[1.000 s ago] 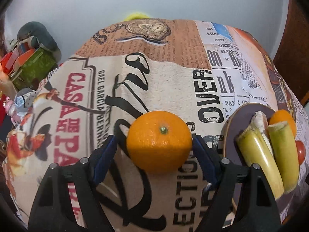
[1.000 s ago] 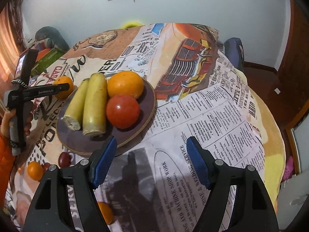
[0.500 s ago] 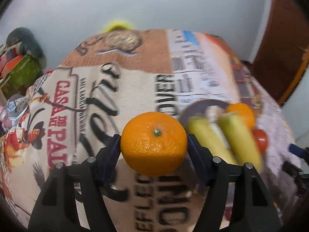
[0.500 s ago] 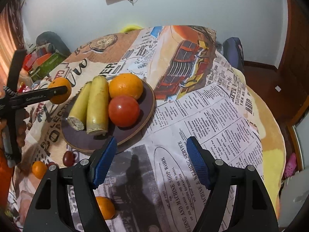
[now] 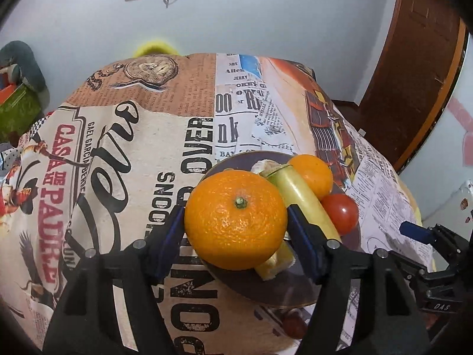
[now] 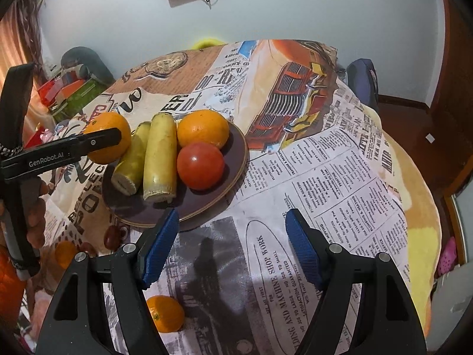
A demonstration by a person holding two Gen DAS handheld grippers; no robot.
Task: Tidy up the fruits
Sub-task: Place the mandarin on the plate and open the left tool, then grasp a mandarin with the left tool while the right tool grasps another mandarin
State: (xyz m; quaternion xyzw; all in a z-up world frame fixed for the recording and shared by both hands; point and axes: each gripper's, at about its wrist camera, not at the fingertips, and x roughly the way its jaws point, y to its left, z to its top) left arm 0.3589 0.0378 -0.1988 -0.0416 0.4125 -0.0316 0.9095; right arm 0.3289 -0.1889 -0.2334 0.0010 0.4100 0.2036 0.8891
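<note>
My left gripper (image 5: 236,230) is shut on an orange (image 5: 236,219) and holds it in the air above the left edge of the dark plate (image 5: 283,284). The plate (image 6: 207,204) carries two banana pieces (image 6: 159,156), another orange (image 6: 202,128) and a tomato (image 6: 200,161). In the right wrist view the held orange (image 6: 111,124) shows at the plate's left side. My right gripper (image 6: 232,245) is open and empty, in front of the plate above the printed cloth.
A small orange (image 6: 166,313) lies on the cloth near my right gripper's left finger. Another small orange (image 6: 65,253) and dark round fruits (image 6: 111,236) lie left of the plate. Boxes and clutter (image 6: 71,94) stand beyond the table's left edge. The round table drops off at right.
My left gripper has carried the orange up off the cloth and rightward to the plate's left edge. My right gripper has stayed nearly still and open.
</note>
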